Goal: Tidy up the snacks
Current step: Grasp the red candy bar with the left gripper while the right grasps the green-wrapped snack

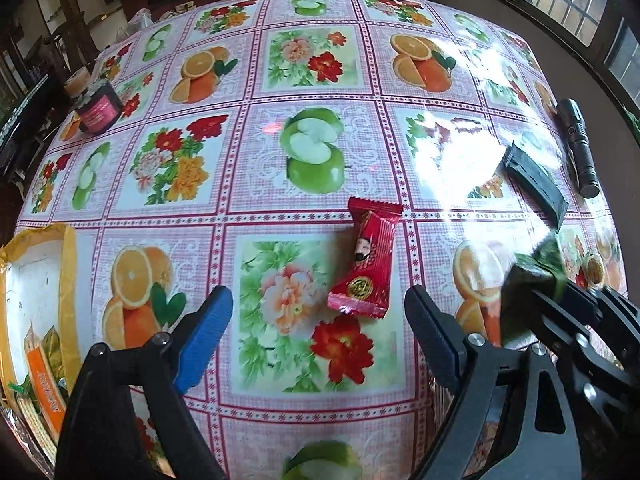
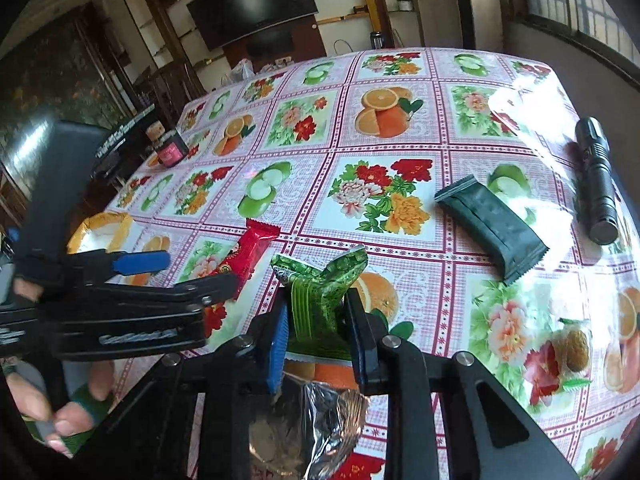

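Observation:
In the right wrist view my right gripper (image 2: 318, 300) is shut on a crumpled green snack packet (image 2: 320, 276), held upright just above the fruit-print tablecloth (image 2: 384, 128). In the left wrist view my left gripper (image 1: 320, 320) stands open over the table. A red snack packet (image 1: 366, 260) lies flat just beyond the gap between its fingers, untouched. The same left gripper (image 2: 192, 272) shows at the left of the right wrist view, beside the red packet (image 2: 244, 256). The right gripper (image 1: 560, 300) with the green packet (image 1: 536, 268) appears at the right edge.
A dark packet (image 2: 492, 228) and a black flashlight (image 2: 596, 184) lie at the right. A yellow-rimmed box (image 1: 68, 264) with snacks sits at the left edge. A pink-labelled jar (image 1: 98, 110) stands far left. A clear-wrapped round snack (image 2: 576, 344) and a foil bag (image 2: 312, 420) lie near.

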The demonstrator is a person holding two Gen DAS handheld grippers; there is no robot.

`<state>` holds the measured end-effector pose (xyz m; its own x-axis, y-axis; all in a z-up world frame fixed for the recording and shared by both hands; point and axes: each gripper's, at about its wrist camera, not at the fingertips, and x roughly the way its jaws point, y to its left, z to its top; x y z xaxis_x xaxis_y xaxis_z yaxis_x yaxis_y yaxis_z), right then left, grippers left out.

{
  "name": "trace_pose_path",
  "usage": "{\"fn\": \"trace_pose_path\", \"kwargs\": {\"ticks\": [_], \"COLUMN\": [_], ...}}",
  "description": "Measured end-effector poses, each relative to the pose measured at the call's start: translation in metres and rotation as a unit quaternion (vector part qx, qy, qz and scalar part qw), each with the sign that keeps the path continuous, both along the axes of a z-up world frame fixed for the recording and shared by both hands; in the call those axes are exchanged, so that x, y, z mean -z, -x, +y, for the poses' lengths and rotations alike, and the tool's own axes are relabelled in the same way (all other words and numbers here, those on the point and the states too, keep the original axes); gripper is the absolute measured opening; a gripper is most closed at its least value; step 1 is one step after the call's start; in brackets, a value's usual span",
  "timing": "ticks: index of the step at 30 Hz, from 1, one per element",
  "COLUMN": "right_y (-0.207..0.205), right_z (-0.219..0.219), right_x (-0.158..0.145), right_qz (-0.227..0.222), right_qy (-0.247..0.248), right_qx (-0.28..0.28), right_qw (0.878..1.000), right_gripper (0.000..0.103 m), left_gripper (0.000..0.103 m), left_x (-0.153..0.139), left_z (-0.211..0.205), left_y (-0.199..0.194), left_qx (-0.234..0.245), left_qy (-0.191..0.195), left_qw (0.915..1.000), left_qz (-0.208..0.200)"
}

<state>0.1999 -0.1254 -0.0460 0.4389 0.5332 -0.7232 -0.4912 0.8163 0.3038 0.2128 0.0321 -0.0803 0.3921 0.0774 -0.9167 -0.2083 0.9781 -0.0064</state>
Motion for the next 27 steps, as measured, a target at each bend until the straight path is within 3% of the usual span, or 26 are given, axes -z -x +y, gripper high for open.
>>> {"fn": "trace_pose_path", "kwargs": {"ticks": [2,5,7,15,27], "right_y": [0.006,0.015,0.021,0.050,0.096], "right_z": [-0.009,-0.018,-0.021,-0.015,0.018], "right_x": [-0.006,-0.012,-0.014,-0.018,-0.017], "right_qz": [0.002,0.004,0.005,0.009,0.012], "right_qy": [-0.021,-0.040,-0.047,-0.061,-0.059], "right_qx": [0.006,0.012,0.014,-0.004,-0.052], "right_qw": [1.000,0.999,0.999,0.998,0.997], "right_gripper": [0.026,0.026,0.026,0.026,0.026], "left_gripper": [0.088,0.069,0.034,0.032,0.032], "left_x": [0.006,0.011,0.006,-0.012,-0.052], "left_z": [-0.006,-0.008,-0.007,0.001,0.018], "left_y": [-0.009,-0.014,-0.012,0.037,0.141], "left_qx": [0.005,0.002,-0.001,-0.021,-0.084], "left_qy": [-0.003,0.003,-0.001,0.003,-0.065], "left_qw": [1.0000,1.0000,1.0000,0.9996,0.9921], "left_qz": [0.003,0.003,0.000,-0.018,-0.067]}}
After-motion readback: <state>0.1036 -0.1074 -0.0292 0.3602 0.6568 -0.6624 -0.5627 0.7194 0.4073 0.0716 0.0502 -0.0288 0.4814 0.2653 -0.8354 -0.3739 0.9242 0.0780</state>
